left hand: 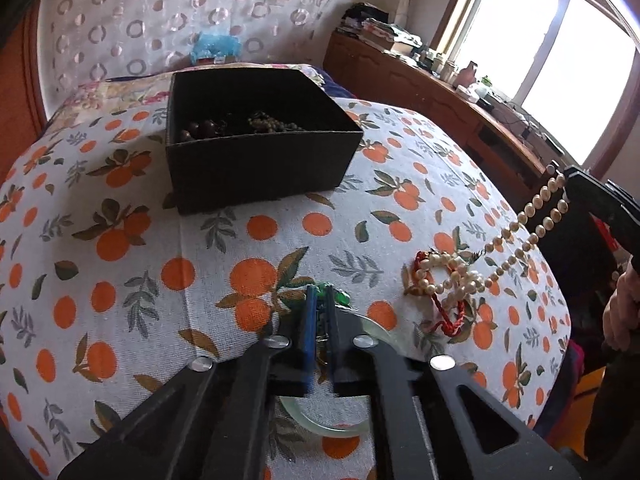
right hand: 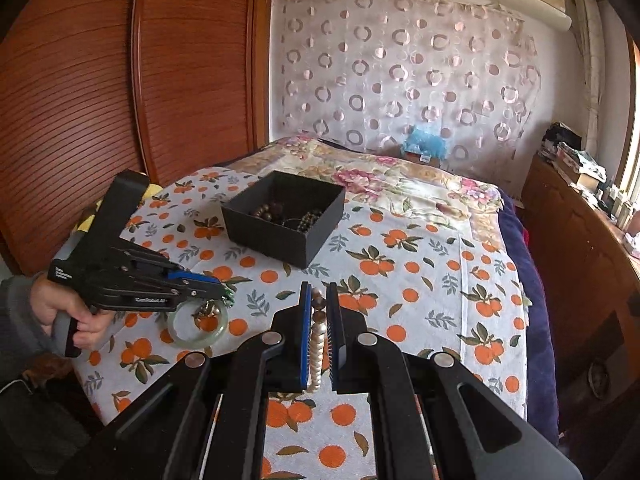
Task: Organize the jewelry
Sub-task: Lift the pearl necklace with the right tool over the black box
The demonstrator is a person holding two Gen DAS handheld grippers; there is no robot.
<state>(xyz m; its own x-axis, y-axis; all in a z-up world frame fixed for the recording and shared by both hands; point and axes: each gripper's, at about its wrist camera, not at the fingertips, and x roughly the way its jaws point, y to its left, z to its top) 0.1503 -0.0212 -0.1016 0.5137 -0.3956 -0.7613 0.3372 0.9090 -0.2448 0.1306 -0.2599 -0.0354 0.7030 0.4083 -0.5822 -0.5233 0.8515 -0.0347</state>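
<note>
Left wrist: my left gripper (left hand: 319,300) angles down at the bedspread (left hand: 140,264), jaws clamped on a green-beaded piece (left hand: 338,295) beside the jade bangle (left hand: 380,330); black box (left hand: 256,164) stands ahead across open cloth | Right wrist: my right gripper (right hand: 319,294) tilts downward, lifted, pinching the pearl necklace (right hand: 317,344); bed edge close right.

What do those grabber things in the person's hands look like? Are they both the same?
They look alike. The left gripper is a black, pistol-shaped tool with layered flat bars, round silver rivets, blue finger pads, small white lettering on its side and a grey-and-black handle. The right gripper has the same black linkages, silver rivets and blue pads. The person's left hand comes out of a grey sleeve.
</note>
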